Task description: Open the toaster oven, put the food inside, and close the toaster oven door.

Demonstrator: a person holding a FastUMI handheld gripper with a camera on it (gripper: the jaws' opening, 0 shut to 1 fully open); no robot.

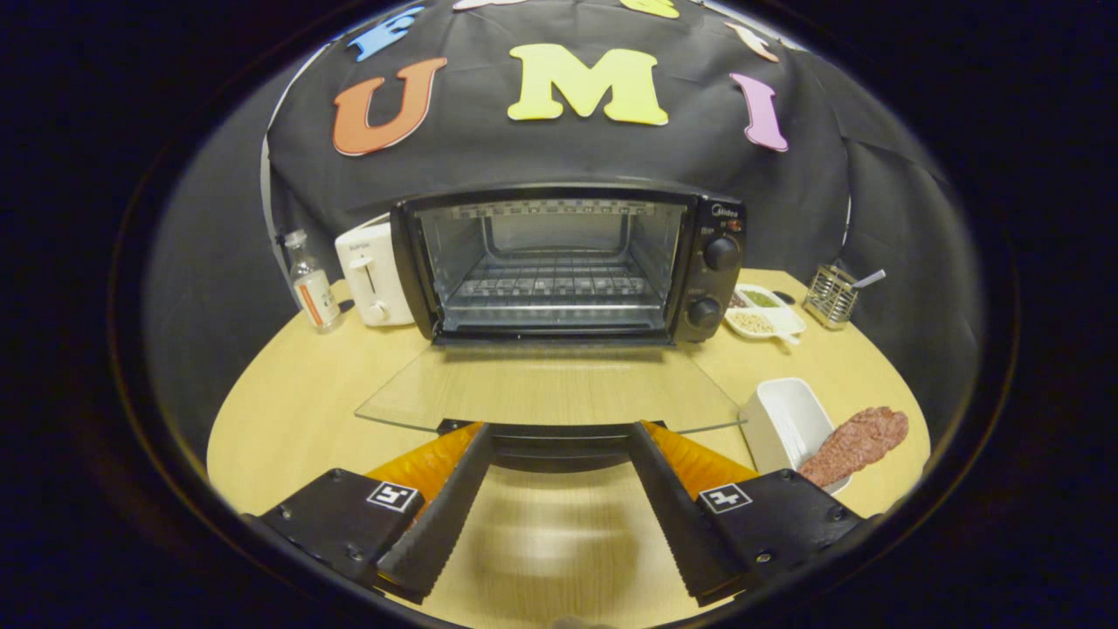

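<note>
The black toaster oven (709, 262) stands at the back of the round wooden table, its chamber with a wire rack (552, 284) exposed. Its glass door (550, 384) lies folded down flat toward me, and the dark handle (559, 444) at its front edge sits between my fingertips. My gripper (559, 430) is open, one finger on each side of the handle, neither pressing on it. The food, a reddish-brown piece of meat (856, 444), lies in a white rectangular dish (786, 419) beside my right finger.
A white toaster (374, 275) and a small bottle (314, 293) stand left of the oven. To its right are a white compartment tray of condiments (762, 312) and a wire holder with a utensil (831, 295). Bare tabletop (288, 411) lies left of the door.
</note>
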